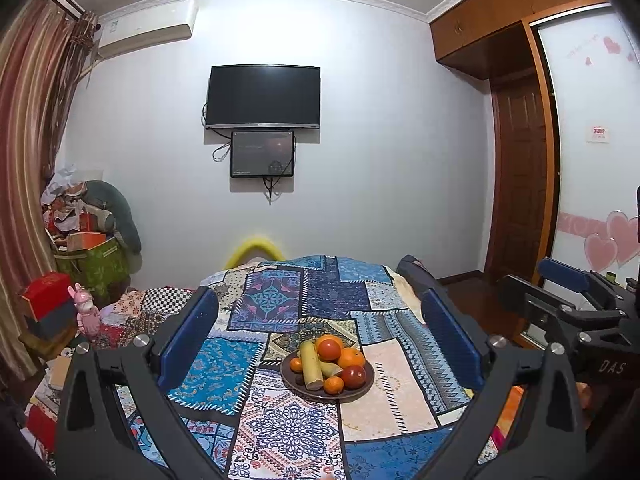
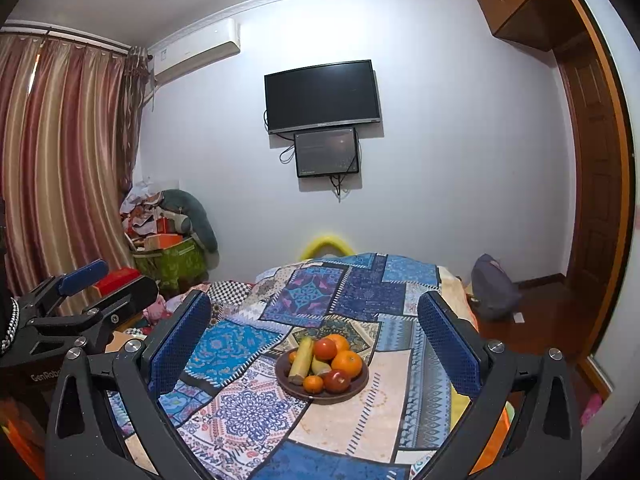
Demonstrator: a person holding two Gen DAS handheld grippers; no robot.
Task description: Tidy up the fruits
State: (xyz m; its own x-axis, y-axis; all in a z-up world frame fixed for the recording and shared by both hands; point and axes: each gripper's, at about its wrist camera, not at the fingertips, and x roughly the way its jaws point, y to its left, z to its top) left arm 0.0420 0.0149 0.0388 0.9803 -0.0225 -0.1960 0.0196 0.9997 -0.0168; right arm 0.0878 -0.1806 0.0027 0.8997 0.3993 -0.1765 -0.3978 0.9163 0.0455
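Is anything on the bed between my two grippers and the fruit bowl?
Nothing visible. Only bare patchwork quilt lies between the open left gripper, the open right gripper and the fruit bowl.

Fruit bowl [image 1: 327, 394] on quilt [image 1: 384, 408], TV [image 1: 263, 96] on wall behind, boxes [image 1: 86, 256] far left

Left wrist view raised, facing the TV [image 1: 263, 97] wall across the patchwork cloth [image 1: 264, 312], right wrist view seemingly just beside it, same heading, both sharing the fruit plate [image 1: 294, 385] [image 2: 280, 374], each glimpsing the other gripper.
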